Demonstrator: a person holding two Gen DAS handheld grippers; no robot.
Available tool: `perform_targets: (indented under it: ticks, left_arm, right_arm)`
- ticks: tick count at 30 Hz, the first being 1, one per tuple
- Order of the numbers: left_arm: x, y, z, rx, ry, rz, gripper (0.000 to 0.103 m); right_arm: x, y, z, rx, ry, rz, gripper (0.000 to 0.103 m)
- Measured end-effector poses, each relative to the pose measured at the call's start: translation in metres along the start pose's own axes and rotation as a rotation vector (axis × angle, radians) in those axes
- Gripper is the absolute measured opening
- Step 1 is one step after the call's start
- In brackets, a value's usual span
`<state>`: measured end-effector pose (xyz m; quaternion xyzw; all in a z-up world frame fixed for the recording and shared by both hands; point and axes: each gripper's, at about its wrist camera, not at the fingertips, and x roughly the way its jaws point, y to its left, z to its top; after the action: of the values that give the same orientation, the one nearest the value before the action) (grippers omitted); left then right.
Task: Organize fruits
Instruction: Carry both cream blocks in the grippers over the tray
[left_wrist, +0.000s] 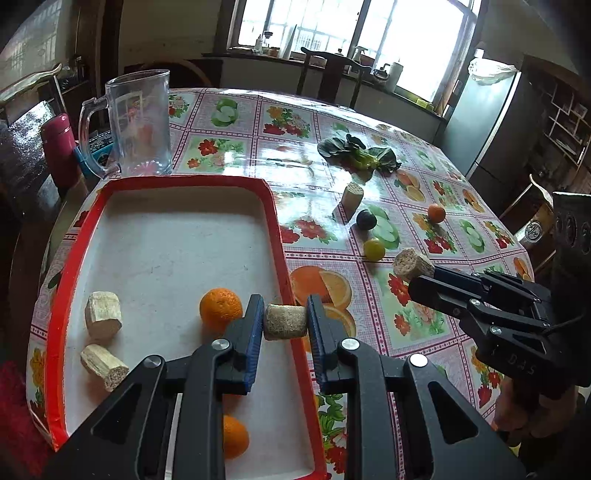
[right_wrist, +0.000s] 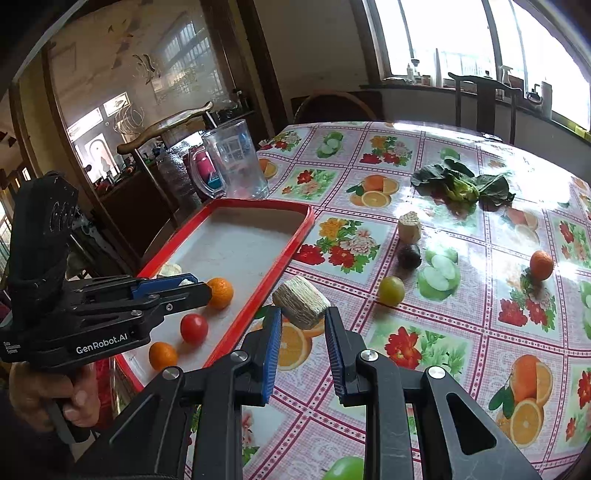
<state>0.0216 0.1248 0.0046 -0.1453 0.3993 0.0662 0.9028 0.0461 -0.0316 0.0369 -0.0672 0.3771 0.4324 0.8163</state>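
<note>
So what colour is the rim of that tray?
Red, around a white floor; the tray shows best in the left wrist view.

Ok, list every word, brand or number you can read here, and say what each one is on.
"GenRobot.AI": white print on the side of the left tongs, seen from the right wrist view.
Small white print left of that brand: too small to read.
"DAS": faint raised letters on the body of the right tongs; uncertain.
Round label on a can past the table's right edge: blurred, unreadable.
Blue box behind the glass pitcher: print unreadable.
</note>
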Motion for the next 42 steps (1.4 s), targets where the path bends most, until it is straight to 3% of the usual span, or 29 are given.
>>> perform_targets:
  ticks: [42]
  left_arm:
    - [-0.004, 0.096, 0.000, -0.124, -0.006, 0.081, 0.021]
  right_arm:
    - [0.075, 0.066, 0.029, -0.090, 0.088, 0.084, 0.024]
